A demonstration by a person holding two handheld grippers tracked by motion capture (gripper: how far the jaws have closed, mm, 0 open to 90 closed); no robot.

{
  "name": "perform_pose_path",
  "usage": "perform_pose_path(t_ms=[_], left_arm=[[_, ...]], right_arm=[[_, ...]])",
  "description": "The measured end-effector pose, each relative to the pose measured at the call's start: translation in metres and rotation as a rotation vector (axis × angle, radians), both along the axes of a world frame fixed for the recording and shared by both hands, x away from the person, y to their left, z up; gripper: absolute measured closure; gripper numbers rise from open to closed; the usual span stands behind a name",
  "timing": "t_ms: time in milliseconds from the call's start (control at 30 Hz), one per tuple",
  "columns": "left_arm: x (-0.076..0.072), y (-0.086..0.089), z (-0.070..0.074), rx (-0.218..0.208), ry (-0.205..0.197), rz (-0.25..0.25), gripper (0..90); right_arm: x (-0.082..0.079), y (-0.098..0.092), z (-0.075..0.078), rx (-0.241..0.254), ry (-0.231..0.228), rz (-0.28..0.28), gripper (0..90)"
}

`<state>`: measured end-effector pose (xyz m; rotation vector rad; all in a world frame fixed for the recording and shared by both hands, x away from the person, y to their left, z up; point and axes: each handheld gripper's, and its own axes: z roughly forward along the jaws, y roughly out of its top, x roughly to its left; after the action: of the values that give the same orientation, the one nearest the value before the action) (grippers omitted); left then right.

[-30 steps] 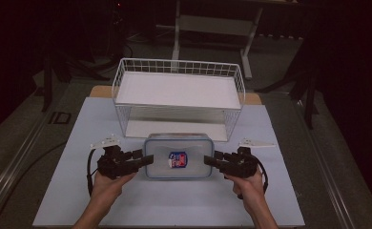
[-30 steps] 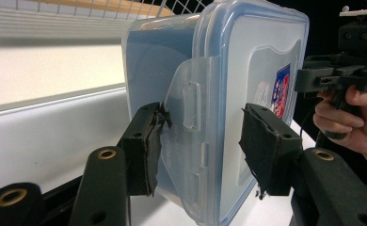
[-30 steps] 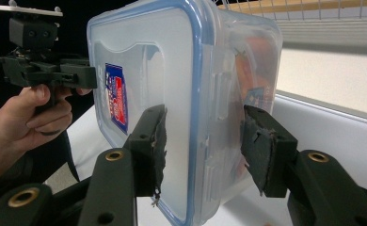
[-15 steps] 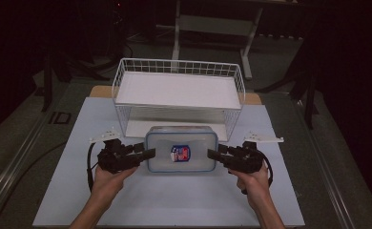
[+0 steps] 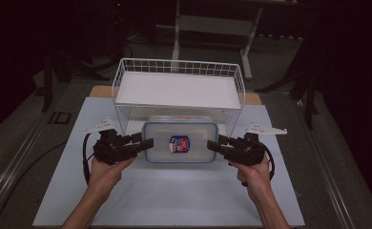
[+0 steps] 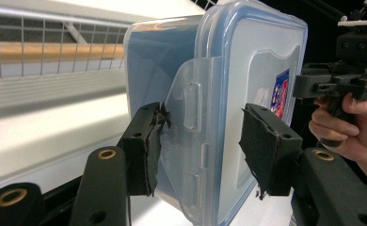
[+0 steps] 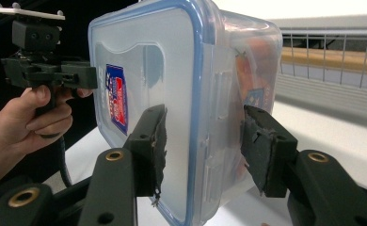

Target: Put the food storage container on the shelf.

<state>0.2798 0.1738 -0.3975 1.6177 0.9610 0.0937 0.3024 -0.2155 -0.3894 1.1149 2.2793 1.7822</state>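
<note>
The left tool [image 5: 143, 144] and the right tool [image 5: 213, 144] each clamp one short end of the clear lidded container [image 5: 180, 141]. The container is held lid-up above the surface [image 5: 174, 195], directly in front of the white wire basket [image 5: 179, 90].

High view dim and soft: room black beyond the lit bench [image 5: 174, 195]. Gripper views brighter, close foam pads [image 6: 146, 155] sharp, background wire rack [image 6: 54, 33] blurred, mild glare on container lid [image 7: 144, 61].
</note>
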Motion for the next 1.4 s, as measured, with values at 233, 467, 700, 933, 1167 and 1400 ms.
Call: perform_pose_path(t_ms=[233,467,700,933,1167,1400], left_arm=[[0.003,0.001,0.013,0.005,-0.033,0.002,49.0],[0.006,0.001,0.021,-0.005,-0.049,0.004,49.0],[0.010,0.001,0.028,-0.016,-0.062,0.006,49.0],[0.013,0.003,0.038,-0.013,-0.078,0.005,49.0],[0.021,0.010,0.047,-0.018,-0.091,0.011,49.0],[0.035,0.014,0.057,-0.039,-0.094,0.015,48.9]], right_arm=[[0.001,0.001,0.007,0.017,-0.022,-0.006,51.7],[0.004,0.001,0.019,0.025,-0.052,-0.011,51.7],[0.008,0.000,0.028,0.029,-0.075,-0.015,51.7],[0.011,0.003,0.038,0.031,-0.090,-0.016,51.8],[0.019,0.009,0.047,0.033,-0.104,-0.014,51.7],[0.030,0.013,0.057,0.046,-0.123,-0.022,51.8]])
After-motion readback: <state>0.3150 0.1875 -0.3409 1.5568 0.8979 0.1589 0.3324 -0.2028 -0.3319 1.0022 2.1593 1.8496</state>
